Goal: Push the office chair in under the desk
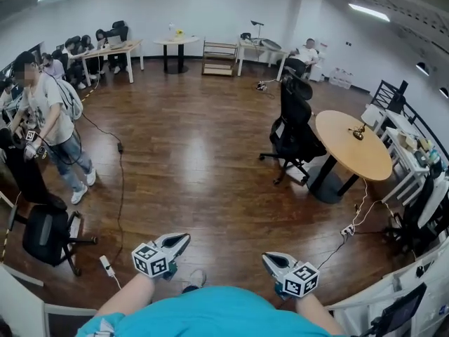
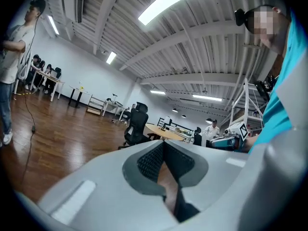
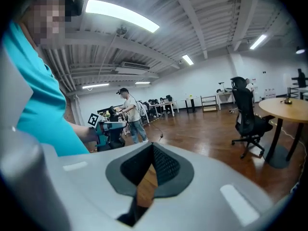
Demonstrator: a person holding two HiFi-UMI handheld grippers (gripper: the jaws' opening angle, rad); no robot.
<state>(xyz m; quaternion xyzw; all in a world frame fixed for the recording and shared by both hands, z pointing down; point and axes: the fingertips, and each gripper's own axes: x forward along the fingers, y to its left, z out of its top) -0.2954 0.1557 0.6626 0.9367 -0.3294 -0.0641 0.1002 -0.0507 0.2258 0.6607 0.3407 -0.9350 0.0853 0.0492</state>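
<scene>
The black office chair (image 1: 295,126) stands on the wooden floor, up against the left side of the round wooden desk (image 1: 354,146), well ahead of me to the right. Both grippers are low and close to my body, far from the chair. My left gripper (image 1: 184,239) is shut and holds nothing; my right gripper (image 1: 269,259) is shut and empty too. In the left gripper view the closed jaws of the left gripper (image 2: 163,143) point toward the chair (image 2: 137,124) and desk (image 2: 161,131). The right gripper (image 3: 153,146) has the chair (image 3: 245,114) off to its right.
A person (image 1: 52,125) stands at the left beside another black chair (image 1: 45,234). A cable (image 1: 121,188) runs over the floor to a power strip (image 1: 106,265). Another strip (image 1: 347,229) lies near the desk. Tables (image 1: 112,51) line the back, shelves (image 1: 407,146) the right.
</scene>
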